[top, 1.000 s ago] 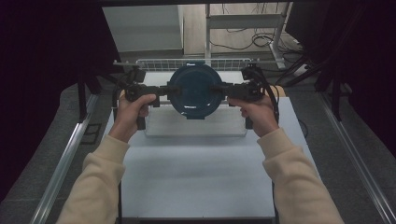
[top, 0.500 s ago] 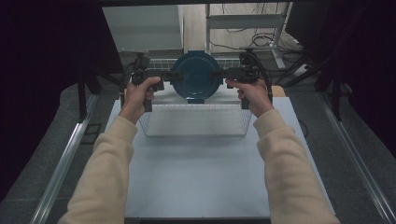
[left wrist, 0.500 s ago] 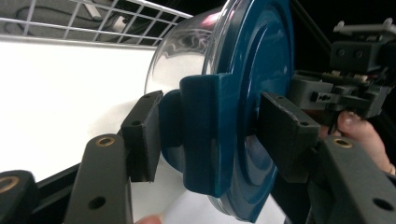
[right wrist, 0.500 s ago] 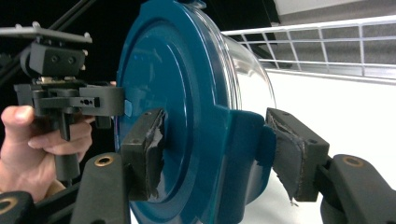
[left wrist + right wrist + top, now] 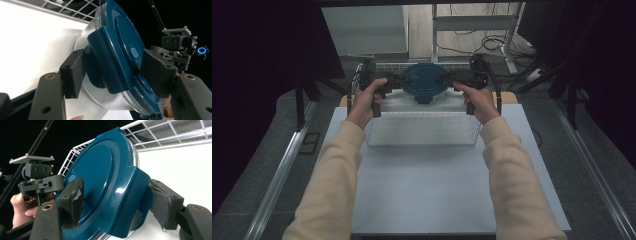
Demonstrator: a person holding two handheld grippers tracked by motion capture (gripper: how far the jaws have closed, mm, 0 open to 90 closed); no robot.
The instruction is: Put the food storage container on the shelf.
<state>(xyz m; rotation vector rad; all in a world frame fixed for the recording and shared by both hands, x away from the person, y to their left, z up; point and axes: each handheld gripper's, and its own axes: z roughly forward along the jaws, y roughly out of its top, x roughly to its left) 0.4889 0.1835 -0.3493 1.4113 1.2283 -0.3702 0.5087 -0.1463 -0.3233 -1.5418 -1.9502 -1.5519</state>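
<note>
The round container (image 5: 423, 86), clear with a blue lid (image 5: 125, 57), was at the far edge of the white table (image 5: 432, 190), over the far side of the wire basket (image 5: 422, 131), between the two grippers. The near part of the table was free, and dark curtains closed both sides.

The left gripper (image 5: 398, 80) had its jaws around the left clip of the lid; they had just been opening. In the left gripper view one pad stood behind the clip and the other lay against the lid top, but I could not tell if they pressed. The right gripper (image 5: 447, 78) pinched the right clip (image 5: 135, 195), one pad on the lid top, one behind the clip; its jaws had just opened a little.

The bottom of the container was hidden, so I could not tell if it rested on something.

Compared with one second before, both hands and the container were farther from the person and lower.
</note>
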